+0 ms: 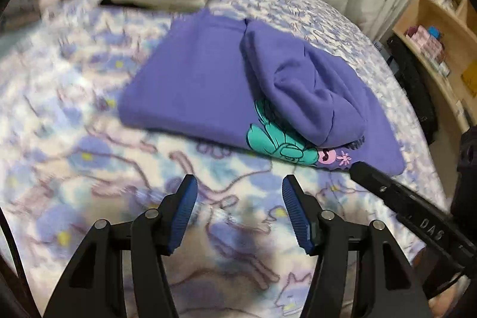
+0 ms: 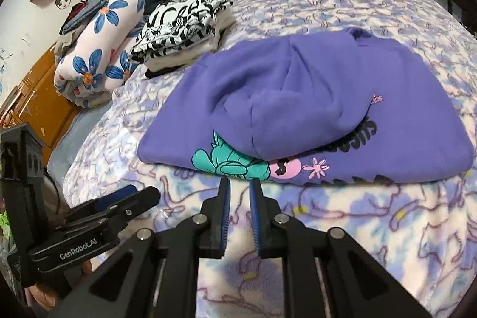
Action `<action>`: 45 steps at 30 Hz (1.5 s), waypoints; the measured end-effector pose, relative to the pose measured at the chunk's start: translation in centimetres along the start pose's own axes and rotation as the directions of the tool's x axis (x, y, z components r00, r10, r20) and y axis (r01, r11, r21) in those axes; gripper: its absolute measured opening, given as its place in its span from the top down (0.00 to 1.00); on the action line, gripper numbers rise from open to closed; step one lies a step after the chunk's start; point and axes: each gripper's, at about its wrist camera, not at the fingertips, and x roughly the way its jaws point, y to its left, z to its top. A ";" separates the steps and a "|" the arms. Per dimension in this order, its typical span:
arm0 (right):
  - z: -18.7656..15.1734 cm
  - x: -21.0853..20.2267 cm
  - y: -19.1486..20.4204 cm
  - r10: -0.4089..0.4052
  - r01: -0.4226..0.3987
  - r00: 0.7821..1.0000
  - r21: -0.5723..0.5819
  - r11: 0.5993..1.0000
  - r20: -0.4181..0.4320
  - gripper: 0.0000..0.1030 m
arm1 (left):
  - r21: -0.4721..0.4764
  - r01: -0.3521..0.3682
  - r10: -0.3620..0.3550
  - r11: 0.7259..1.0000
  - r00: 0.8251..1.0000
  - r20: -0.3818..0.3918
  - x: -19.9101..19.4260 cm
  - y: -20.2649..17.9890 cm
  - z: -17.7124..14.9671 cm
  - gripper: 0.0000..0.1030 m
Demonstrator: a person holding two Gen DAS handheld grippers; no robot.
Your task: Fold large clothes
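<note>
1. Lying on the bed cover with the lilac and white flower pattern [image 2: 372, 20]: the purple fleece hooded sweatshirt with a teal and pink cartoon print [image 2: 298, 97], already folded into a compact block, with the hood laid on top in a loose bulge.
2. Hovering just before the near edge of the sweatshirt [image 1: 190, 79]: the left gripper [image 1: 240, 192], its blue-padded jaws spread wide and holding nothing.
3. Pointing at the printed front edge: the right gripper [image 2: 240, 187], its jaws drawn close with only a narrow slit between them, nothing pinched (not touching the cloth, as far as can be seen).
4. Resting behind, near the head of the bed: a pile of folded clothes with a black-and-white patterned one on top [image 2: 182, 26], beside a rolled white blanket with blue flowers [image 2: 101, 40].
5. Judging the step in hand: probably ending the fold, or preparing for one last fold.
6. Calling next for: flattening the bulging hood, or taking both near corners for a final halving, then probably carrying the block to the pile.
</note>
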 end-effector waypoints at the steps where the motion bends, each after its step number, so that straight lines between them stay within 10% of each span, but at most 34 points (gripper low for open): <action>1: 0.0 0.3 0.0 0.000 0.000 1.000 -0.001 1.000 -0.004 0.88 | -0.041 0.052 -0.053 0.998 0.998 -0.018 0.7 0.8 0.0 0.44; 8: 0.9 1.8 -0.2 0.008 -0.008 1.000 -0.007 1.000 0.004 0.88 | -0.216 0.197 -0.205 0.956 0.979 -0.015 4.3 4.2 0.8 0.44; 22: 8.3 4.6 0.0 -0.106 0.120 0.979 -0.069 0.990 0.172 0.88 | -0.331 0.232 -0.212 0.915 0.972 0.096 10.7 6.3 6.7 0.45; 26: 8.0 7.5 -1.7 -0.159 0.166 0.980 -0.055 0.985 0.120 0.88 | -0.320 0.217 -0.168 0.922 0.971 0.172 10.3 6.1 7.8 0.74; 34: 5.6 9.1 -4.2 -0.110 0.109 0.989 0.017 0.994 0.098 0.88 | 0.001 -0.034 0.031 0.999 0.930 0.365 6.2 -2.7 7.8 0.81; 45: 4.1 7.1 -8.8 0.080 -0.107 0.990 0.238 0.965 0.119 0.88 | 0.363 -0.161 -0.023 0.918 0.891 0.454 2.9 -15.3 7.1 0.81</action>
